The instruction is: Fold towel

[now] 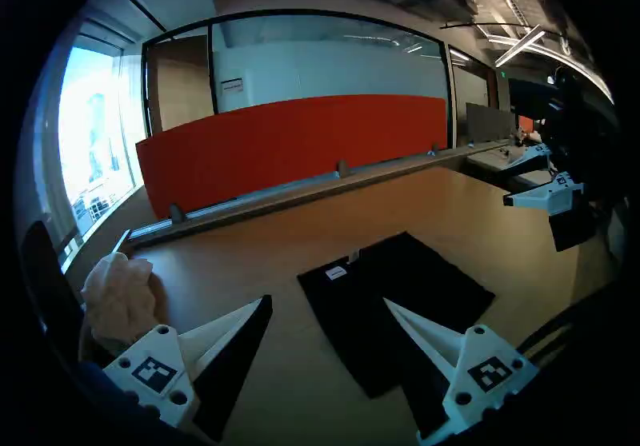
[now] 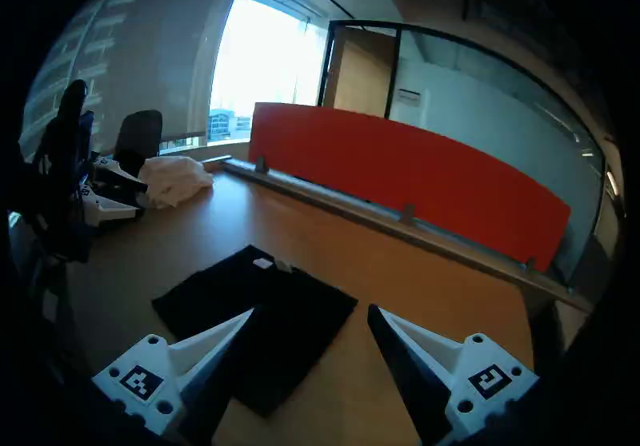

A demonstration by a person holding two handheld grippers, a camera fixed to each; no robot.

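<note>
The left gripper (image 1: 328, 300) and right gripper (image 2: 310, 308) hover, fingers apart, over the black towel (image 1: 432, 278), seemingly spread flat mid-tabletop (image 1: 480, 206) for folding.

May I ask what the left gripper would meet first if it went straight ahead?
Most likely the black towel lying on the table, just ahead of the open left gripper; depth is hard to judge.
</note>
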